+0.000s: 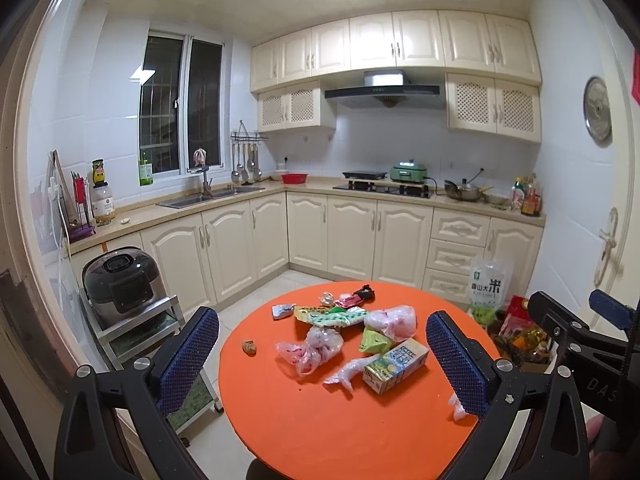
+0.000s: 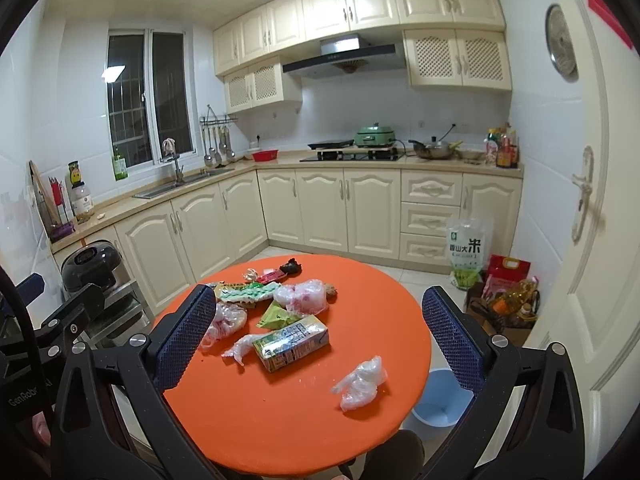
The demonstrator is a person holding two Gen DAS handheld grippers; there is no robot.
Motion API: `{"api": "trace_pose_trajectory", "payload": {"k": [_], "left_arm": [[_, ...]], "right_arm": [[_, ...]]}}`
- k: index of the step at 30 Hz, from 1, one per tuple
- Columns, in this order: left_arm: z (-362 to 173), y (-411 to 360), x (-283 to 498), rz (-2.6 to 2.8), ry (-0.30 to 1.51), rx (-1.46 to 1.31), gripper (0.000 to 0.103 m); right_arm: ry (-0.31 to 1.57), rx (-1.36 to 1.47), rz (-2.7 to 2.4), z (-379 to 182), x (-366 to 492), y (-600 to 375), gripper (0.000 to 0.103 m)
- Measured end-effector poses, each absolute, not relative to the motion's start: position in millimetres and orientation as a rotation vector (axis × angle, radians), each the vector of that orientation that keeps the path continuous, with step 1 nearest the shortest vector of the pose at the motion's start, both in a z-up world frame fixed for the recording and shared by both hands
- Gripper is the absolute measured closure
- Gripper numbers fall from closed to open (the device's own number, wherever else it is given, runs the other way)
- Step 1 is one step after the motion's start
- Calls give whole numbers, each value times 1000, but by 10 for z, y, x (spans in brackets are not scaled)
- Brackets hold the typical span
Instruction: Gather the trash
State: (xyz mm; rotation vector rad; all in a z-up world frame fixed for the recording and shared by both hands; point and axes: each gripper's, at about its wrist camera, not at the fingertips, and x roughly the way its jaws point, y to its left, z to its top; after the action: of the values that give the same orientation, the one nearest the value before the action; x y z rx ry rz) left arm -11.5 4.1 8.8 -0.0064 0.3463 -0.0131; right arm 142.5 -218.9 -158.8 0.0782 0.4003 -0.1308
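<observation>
Trash (image 1: 348, 336) of crinkled plastic bags and a boxy carton (image 2: 292, 343) litters my round orange table's (image 2: 280, 420) far edge; my left gripper (image 1: 322, 364) and right gripper (image 2: 318, 338) gape wide, empty.

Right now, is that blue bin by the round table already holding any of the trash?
No, the blue bin on the floor beside the orange table looks empty inside.

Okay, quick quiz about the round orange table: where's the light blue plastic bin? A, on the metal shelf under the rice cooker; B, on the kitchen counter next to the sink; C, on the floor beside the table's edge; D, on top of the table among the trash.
C: the right wrist view shows the light blue plastic bin standing on the floor tiles, just past the round orange table.
</observation>
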Motion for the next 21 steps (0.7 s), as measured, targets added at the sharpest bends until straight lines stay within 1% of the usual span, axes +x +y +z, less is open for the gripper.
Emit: {"api": "trace_pose_trajectory", "payload": {"k": [21], "left_arm": [[79, 43, -106, -2, 350, -21, 1]], "right_arm": [[402, 45, -132, -1550, 1428, -2098, 0]]}}
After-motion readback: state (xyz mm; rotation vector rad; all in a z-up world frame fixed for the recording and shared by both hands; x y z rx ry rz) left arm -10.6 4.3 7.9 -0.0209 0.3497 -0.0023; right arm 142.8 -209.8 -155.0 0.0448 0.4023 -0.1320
